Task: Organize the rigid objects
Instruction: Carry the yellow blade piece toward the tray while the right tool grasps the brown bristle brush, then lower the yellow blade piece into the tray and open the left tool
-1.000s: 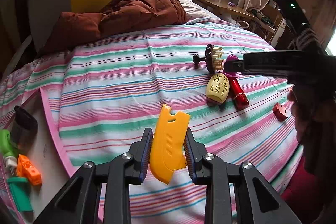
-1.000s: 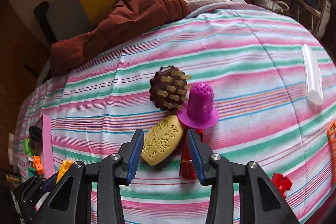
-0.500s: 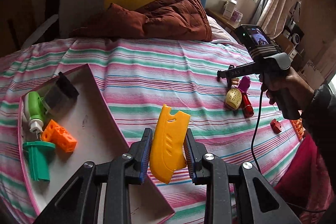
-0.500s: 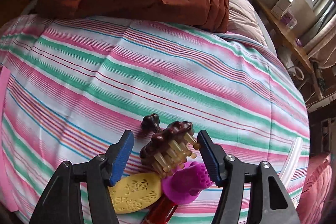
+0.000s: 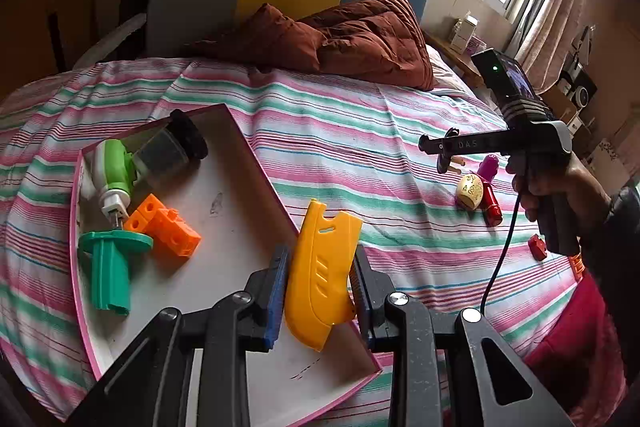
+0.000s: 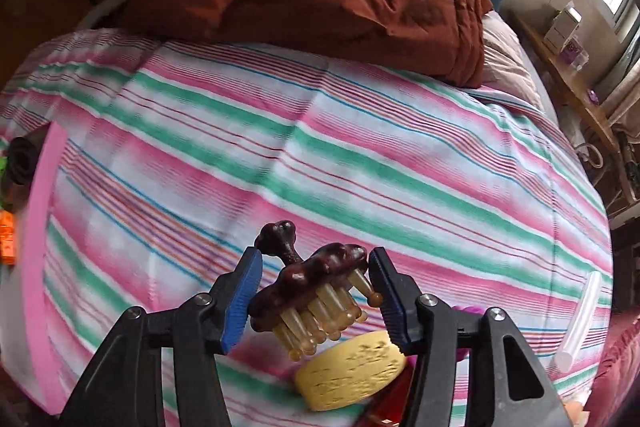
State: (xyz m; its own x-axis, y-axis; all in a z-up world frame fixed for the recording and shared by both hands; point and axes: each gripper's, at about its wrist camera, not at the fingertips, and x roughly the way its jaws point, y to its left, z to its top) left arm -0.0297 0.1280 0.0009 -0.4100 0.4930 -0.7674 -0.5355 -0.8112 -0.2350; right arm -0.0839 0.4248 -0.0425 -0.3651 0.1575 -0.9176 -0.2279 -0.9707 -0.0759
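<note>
Nearest to me, the left gripper (image 5: 318, 291) is clamped tight on a flat yellow plastic scraper-shaped piece (image 5: 322, 273), its long axis standing up out of the jaws and leaning a little to the right. It hangs right above the near right edge of the shallow white tray with the pink rim (image 5: 256, 163); the open floor of the tray lies just to its left, so the drop looks like a short move that way. In the tray already lie a green peg (image 5: 108, 267), an orange block (image 5: 166, 225) and a green-and-white gadget with a dark cup (image 5: 132, 163).

Further out on the striped bedspread (image 6: 360, 147), the right gripper (image 6: 314, 293) has its jaws closing around a dark brown knobbed massage brush with amber prongs (image 6: 312, 287); the brush lies crosswise between the pads, handle pointing away and left. Whether both pads press yet, I cannot tell. A yellow embossed oval (image 6: 352, 371) sits just beneath it.
</note>
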